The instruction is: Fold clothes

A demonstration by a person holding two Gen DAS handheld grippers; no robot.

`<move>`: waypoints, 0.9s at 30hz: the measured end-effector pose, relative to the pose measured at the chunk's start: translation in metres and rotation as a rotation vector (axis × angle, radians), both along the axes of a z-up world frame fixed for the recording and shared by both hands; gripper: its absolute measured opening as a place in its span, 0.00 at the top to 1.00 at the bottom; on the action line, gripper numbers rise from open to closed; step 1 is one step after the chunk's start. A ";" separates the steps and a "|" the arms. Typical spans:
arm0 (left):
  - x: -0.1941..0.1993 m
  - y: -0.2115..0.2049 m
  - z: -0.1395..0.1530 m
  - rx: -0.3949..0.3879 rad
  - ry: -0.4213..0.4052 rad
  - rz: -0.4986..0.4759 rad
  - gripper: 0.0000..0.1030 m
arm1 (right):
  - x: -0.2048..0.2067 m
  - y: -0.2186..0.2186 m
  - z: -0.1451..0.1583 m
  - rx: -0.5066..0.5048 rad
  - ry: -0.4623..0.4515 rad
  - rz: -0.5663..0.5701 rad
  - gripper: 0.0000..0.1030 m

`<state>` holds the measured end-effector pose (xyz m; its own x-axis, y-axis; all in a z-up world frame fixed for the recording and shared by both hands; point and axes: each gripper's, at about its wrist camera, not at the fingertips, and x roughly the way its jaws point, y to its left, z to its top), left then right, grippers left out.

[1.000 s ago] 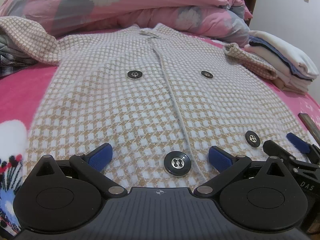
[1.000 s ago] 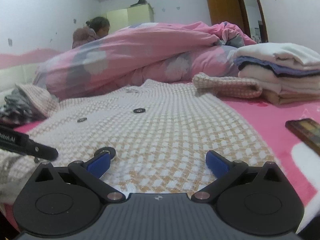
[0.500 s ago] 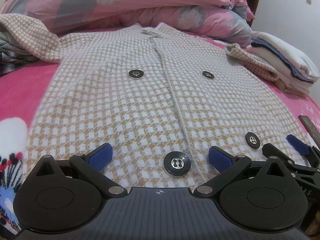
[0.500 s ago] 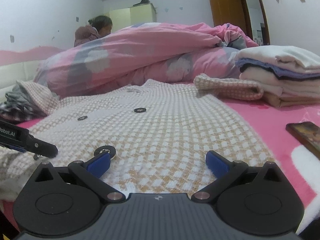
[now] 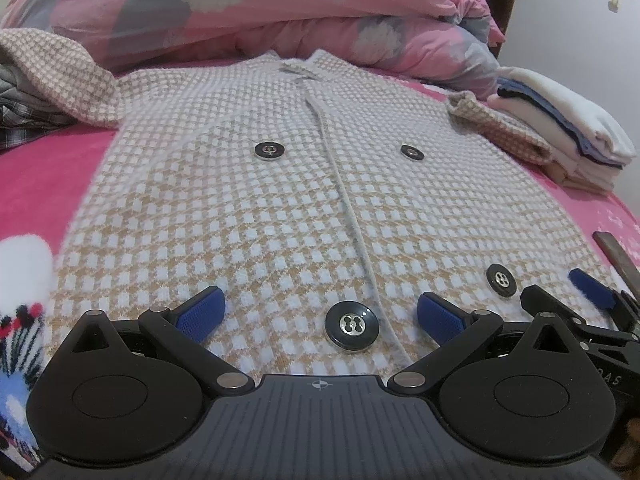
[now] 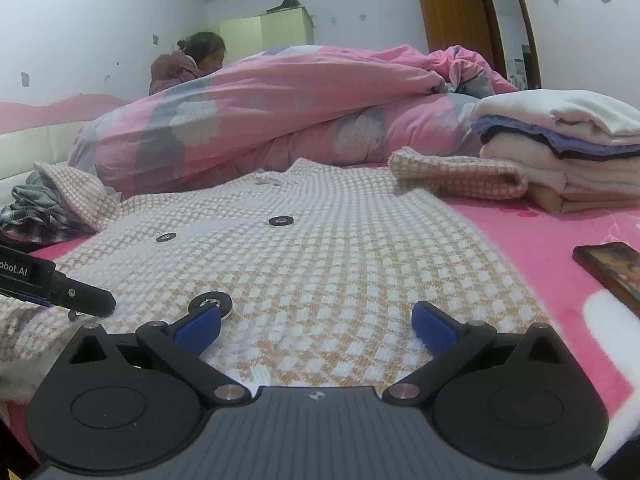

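My left gripper sits low at the hem of the cardigan, its blue pads spread wide with nothing pinched; a big dark button lies right between them. My right gripper is beside it at the same hem, fingers likewise spread apart and empty, with another button just ahead of its left pad. In the left view I see the right gripper's fingers poking in at the right edge; in the right view the left gripper's black finger comes in from the left.

The cardigan, a tan and white check knit, lies spread flat and buttoned-up on the pink bed, stretching away from both grippers. Further up it, ahead of me, two more buttons sit either side of the front edge. To the right of the right gripper a phone rests on the bed.

Beyond, one sleeve reaches out to the right, touching a stack of folded clothes. The other sleeve goes off to the left over a heap of grey plaid cloth. Behind the collar lies a bunched pink quilt, and past it a person sits near the wall.
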<state>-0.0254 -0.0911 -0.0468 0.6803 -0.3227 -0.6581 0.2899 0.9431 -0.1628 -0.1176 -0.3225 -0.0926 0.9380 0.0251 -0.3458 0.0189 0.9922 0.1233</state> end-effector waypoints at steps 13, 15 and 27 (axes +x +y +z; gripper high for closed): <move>-0.001 -0.002 0.001 0.002 0.004 0.027 0.00 | -0.001 0.005 -0.001 -0.020 -0.002 -0.006 0.00; -0.002 -0.004 0.001 0.003 0.001 0.031 0.00 | -0.001 0.006 -0.001 -0.033 0.000 -0.007 0.00; -0.003 -0.003 -0.001 -0.002 -0.015 0.041 0.00 | -0.001 0.009 -0.003 -0.062 -0.001 -0.006 0.00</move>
<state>-0.0286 -0.0944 -0.0475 0.7025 -0.2958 -0.6473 0.2535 0.9539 -0.1608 -0.1182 -0.3136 -0.0956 0.9382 -0.0024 -0.3460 0.0251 0.9978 0.0613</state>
